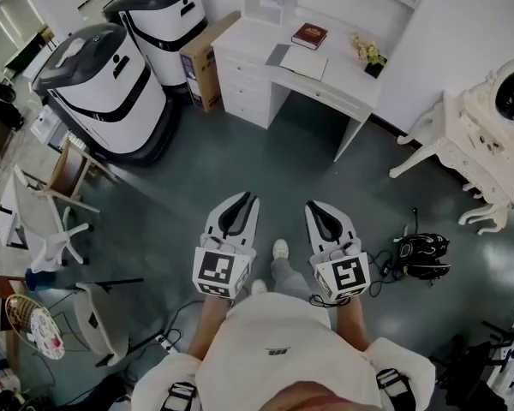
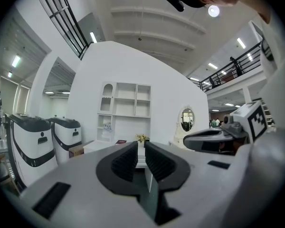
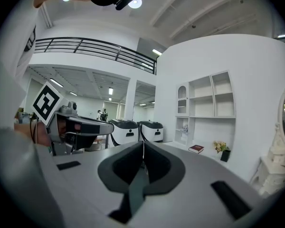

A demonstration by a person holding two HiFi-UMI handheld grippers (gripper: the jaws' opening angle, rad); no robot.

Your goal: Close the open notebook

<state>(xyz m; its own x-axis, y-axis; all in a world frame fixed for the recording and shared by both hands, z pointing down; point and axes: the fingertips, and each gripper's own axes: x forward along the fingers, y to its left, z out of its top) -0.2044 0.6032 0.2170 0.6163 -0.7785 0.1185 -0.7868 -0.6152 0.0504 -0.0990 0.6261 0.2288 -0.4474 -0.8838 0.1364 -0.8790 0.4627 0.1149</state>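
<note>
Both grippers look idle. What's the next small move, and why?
Probably walk forward to the white desk. The open notebook lies there beside a red book, well beyond both grippers, which hang over the floor holding nothing. The left gripper has its jaws narrowly apart, and the right gripper has its jaws together.

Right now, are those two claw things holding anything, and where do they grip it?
Nothing is held. The left gripper's jaws stand slightly apart, empty; the right gripper's jaws are shut on nothing.
</note>
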